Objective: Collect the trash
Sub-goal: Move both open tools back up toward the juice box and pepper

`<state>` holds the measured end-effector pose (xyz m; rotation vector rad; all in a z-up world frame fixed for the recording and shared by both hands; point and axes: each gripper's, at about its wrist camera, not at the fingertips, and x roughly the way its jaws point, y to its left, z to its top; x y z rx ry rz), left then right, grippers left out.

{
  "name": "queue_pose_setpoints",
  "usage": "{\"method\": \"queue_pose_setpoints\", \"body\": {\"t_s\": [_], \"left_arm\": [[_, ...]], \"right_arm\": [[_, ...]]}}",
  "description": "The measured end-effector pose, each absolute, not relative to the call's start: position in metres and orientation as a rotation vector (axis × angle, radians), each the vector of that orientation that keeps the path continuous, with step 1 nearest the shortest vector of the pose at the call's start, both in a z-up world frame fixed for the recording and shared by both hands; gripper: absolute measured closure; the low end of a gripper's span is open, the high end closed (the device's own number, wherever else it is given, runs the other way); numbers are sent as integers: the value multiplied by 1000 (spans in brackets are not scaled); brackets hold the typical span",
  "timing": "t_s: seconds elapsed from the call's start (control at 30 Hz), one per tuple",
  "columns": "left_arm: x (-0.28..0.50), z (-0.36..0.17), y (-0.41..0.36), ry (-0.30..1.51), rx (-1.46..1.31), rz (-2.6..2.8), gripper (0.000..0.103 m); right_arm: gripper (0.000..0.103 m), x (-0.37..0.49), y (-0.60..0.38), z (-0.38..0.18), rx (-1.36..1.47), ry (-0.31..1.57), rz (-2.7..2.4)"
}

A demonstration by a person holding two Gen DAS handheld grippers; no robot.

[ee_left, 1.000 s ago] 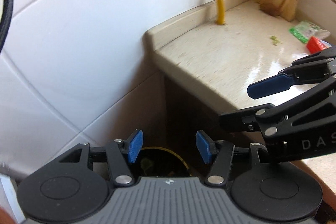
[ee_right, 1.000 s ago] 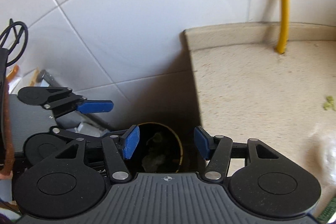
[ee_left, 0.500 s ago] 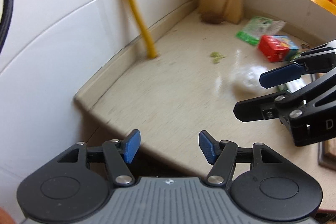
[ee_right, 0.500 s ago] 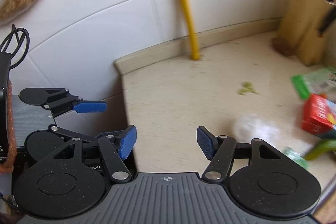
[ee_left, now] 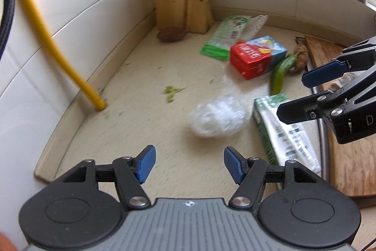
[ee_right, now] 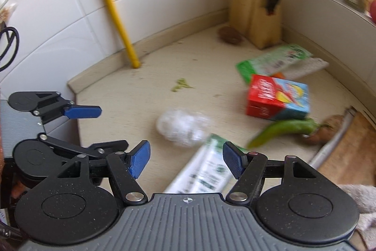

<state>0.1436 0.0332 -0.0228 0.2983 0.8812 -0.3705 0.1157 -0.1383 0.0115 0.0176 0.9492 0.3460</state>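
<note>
The crumpled clear plastic wrap (ee_left: 217,118) is lying loose on the surface (ee_left: 131,124), just beside a green-and-white packet (ee_left: 279,131); it is judged light, soft and crushable, best pinched across its bulging middle. The left claw (ee_left: 189,162) and right claw (ee_right: 185,160) are both being held wide apart above the surface; nothing is being gripped or touched.

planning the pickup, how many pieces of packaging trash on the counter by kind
cartons: 2, red juice carton and green-white carton
plastic wrappers: 2, green packet and clear crumpled plastic
total: 4
</note>
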Motion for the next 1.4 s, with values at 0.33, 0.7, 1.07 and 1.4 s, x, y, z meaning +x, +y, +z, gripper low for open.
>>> {"method": "queue_pose_setpoints", "body": {"t_s": [0.33, 0.7, 1.07, 1.4], "left_arm": [[161, -23, -13, 887, 344, -425, 41], [180, -28, -60, 886, 390, -463, 41], [194, -37, -92, 911, 408, -474, 41], [223, -40, -101, 901, 433, -550, 40]], "right_arm": [[26, 125, -189, 5, 44, 966, 270], [24, 135, -239, 0, 66, 981, 205], [24, 150, -276, -12, 88, 985, 156], [23, 164, -276, -18, 74, 984, 56]]}}
